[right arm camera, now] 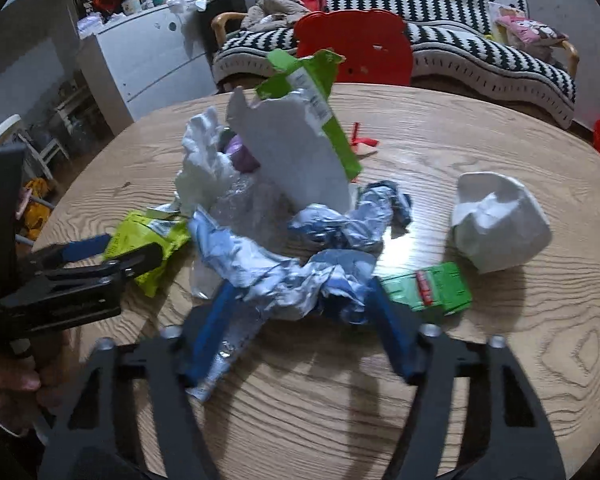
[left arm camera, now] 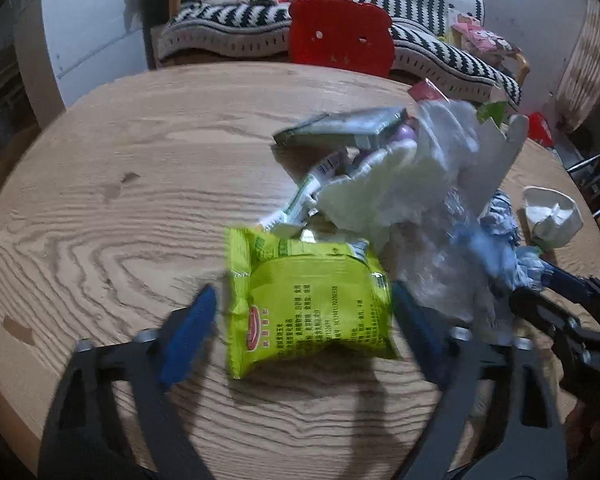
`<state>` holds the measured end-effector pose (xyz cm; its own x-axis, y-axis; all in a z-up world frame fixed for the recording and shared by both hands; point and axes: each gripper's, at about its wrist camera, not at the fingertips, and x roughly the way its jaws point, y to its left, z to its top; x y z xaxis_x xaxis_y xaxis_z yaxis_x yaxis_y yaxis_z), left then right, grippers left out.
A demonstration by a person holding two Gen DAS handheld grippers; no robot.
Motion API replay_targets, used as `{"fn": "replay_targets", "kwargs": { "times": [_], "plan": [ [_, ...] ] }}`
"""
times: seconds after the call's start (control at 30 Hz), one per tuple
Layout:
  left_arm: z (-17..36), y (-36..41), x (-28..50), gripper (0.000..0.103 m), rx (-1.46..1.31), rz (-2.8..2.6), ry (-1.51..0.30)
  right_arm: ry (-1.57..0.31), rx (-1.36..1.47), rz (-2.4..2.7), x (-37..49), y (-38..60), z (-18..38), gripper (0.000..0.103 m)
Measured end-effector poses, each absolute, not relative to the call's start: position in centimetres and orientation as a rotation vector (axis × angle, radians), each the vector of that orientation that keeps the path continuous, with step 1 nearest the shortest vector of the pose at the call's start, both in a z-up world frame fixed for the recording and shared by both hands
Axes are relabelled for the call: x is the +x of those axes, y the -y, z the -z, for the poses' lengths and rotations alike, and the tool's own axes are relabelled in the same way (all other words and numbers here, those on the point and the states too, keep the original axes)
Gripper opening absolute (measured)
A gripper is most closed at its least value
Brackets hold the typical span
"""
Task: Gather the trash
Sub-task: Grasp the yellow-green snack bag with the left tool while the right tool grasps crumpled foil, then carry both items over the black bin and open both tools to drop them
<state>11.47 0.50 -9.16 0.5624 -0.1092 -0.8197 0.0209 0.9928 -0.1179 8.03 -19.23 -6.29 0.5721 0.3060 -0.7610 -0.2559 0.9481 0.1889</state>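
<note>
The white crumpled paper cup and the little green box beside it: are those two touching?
Apart. In the right wrist view, a strip of bare table shows between the white crumpled cup and the small green box, which lies nearer the camera.

The table (left arm camera: 100,208) is wood, or at least wood-look, with heavy wavy grain and a mostly matt top that catches a soft sheen near the middle in the right wrist view. The yellow-green snack packet (left arm camera: 308,300) is glossy printed plastic film. The crumpled blue wrapper (right arm camera: 300,264) looks like shiny foil-ish plastic, though it's blurry so hard to be sure. The white sheet (right arm camera: 296,152) standing in the pile reads as matt torn cardboard with a green printed face. The crushed white cup (right arm camera: 496,220) looks like matt paper. Both grippers have matt black frames and blue fingers (left arm camera: 188,332).
</note>
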Motion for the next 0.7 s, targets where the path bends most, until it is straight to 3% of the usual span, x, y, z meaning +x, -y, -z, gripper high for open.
{"fn": "replay_targets", "kwargs": {
  "times": [0.03, 0.07, 0.1, 0.3, 0.7],
  "plan": [
    [9.1, -0.7, 11.4, 0.063, -0.113, 0.081, -0.969, -0.906, 0.065, -0.34, 8.0, 19.3, 6.3, 0.033],
    [8.9, -1.0, 11.3, 0.061, -0.121, 0.073, -0.959, -0.897, 0.075, -0.345, 7.8, 19.5, 6.2, 0.026],
    [8.8, -1.0, 11.3, 0.059, -0.12, 0.075, -0.961, -0.891, 0.078, -0.343, 7.6, 19.6, 6.0, 0.007],
    [7.7, -1.8, 10.1, 0.054, -0.164, 0.084, -0.957, -0.813, 0.126, -0.378, 5.8, 20.3, 3.5, 0.004],
    [2.8, -2.0, 6.7, 0.053, -0.177, 0.099, -0.844, -0.684, 0.222, -0.346, 2.1, 24.3, -1.8, 0.002]
  ]
}}
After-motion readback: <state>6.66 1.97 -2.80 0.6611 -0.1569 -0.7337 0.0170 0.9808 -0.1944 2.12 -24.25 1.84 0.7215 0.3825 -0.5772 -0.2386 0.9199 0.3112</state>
